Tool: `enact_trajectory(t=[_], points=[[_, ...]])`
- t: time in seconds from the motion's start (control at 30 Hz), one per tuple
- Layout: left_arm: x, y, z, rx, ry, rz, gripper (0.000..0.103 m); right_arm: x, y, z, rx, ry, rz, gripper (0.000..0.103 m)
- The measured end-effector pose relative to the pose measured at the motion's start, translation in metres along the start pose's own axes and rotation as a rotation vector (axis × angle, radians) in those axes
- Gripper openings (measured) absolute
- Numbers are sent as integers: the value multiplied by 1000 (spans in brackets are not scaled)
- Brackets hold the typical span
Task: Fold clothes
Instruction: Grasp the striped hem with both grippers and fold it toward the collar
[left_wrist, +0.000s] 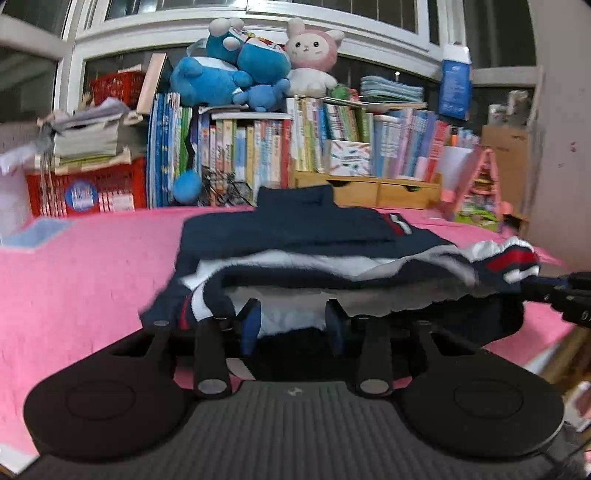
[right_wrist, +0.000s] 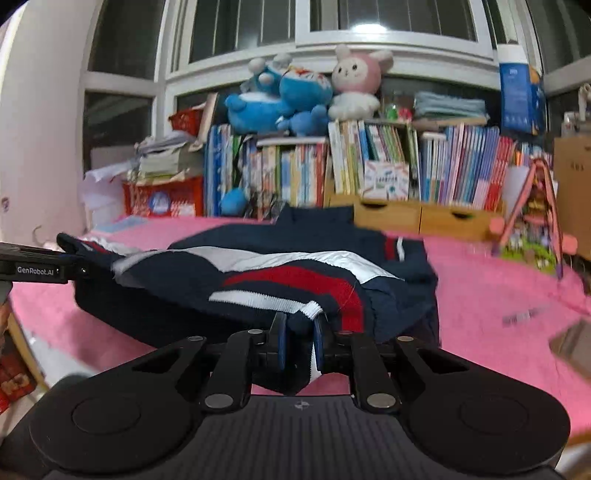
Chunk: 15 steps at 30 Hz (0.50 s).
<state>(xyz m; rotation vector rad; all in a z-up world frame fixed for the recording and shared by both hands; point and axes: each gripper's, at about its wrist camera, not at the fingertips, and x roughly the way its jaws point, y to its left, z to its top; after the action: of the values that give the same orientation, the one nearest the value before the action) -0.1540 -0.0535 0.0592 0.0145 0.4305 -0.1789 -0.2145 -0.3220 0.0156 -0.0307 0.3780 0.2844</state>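
Observation:
A navy jacket (left_wrist: 295, 229) with white and red stripes lies on the pink-covered table (left_wrist: 74, 288), its near edge raised off the cloth. My left gripper (left_wrist: 293, 325) is shut on a thick bunch of white and navy fabric at that edge. In the right wrist view the same jacket (right_wrist: 295, 280) shows its red and white striped cuff. My right gripper (right_wrist: 299, 332) is shut on that cuff, with fabric hanging below the pads. Each gripper shows in the other's view: the right gripper (left_wrist: 565, 291) at the far right, the left gripper (right_wrist: 37, 266) at the far left.
Behind the table stands a row of books (left_wrist: 258, 155) with blue and pink plush toys (left_wrist: 251, 62) on top. Wooden drawers (right_wrist: 421, 218), red baskets (left_wrist: 85, 188) and a pink toy house (right_wrist: 532, 218) line the back edge. Bare pink cloth (right_wrist: 498, 295) lies at either side of the jacket.

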Motion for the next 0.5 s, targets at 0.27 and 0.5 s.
enact_trajectory(t=[0.27, 0.5], points=[[33, 9, 23, 32, 0, 108, 80, 48, -30, 36, 142, -69, -88, 66], [19, 32, 25, -4, -66, 145, 90, 37, -45, 21, 93, -69, -96, 85]])
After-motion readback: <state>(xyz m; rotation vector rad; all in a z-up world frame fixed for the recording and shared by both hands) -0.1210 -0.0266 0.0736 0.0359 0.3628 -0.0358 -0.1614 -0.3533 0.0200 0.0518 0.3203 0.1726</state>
